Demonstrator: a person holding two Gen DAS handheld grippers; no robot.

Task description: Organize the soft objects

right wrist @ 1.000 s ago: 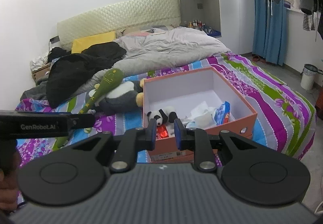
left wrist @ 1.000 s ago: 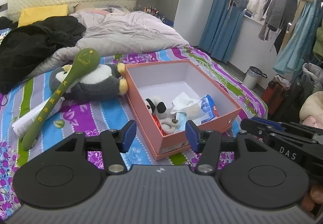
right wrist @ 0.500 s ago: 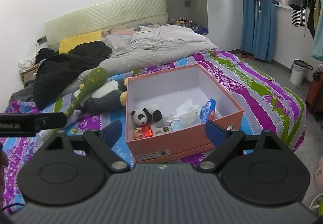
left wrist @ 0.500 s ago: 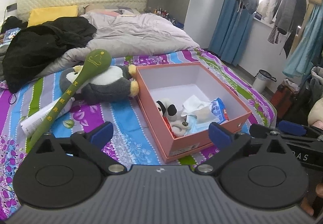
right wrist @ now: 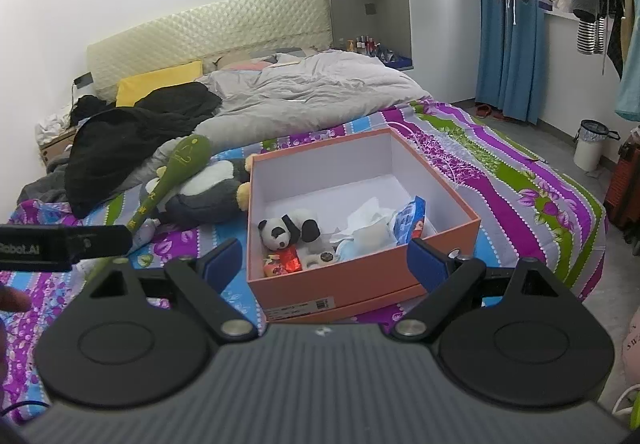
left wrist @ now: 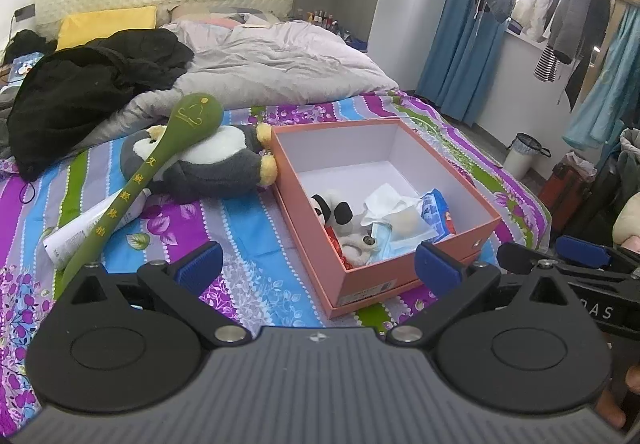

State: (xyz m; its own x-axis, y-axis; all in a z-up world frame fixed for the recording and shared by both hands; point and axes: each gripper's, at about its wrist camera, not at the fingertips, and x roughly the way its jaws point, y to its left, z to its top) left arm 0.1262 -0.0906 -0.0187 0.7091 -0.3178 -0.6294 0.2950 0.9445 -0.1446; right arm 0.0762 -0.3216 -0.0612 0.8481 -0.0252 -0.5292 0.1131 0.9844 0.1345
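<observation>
An open orange box (left wrist: 416, 288) (right wrist: 360, 284) sits on the striped bedspread. Inside lie a small panda plush (left wrist: 332, 209) (right wrist: 286, 230), white tissue (left wrist: 390, 199), a blue packet (left wrist: 436, 209) and a red wrapper (right wrist: 286, 262). Left of the box a grey penguin plush (left wrist: 208, 167) (right wrist: 208, 191) lies on its side, with a green plush mallet (left wrist: 160, 159) (right wrist: 172, 175) across it. My left gripper (left wrist: 318, 270) and right gripper (right wrist: 322, 260) are both open and empty, held in front of the box, short of its near edge.
A white tube (left wrist: 92, 228) lies under the mallet's handle. Black clothes (left wrist: 92, 87) and a grey duvet (left wrist: 280, 67) cover the far half of the bed. The right gripper (left wrist: 576, 264) shows in the left view. A bin (right wrist: 590, 145) stands on the floor.
Both grippers have opened wide from a nearly shut state. Both have drawn back a little from the box.
</observation>
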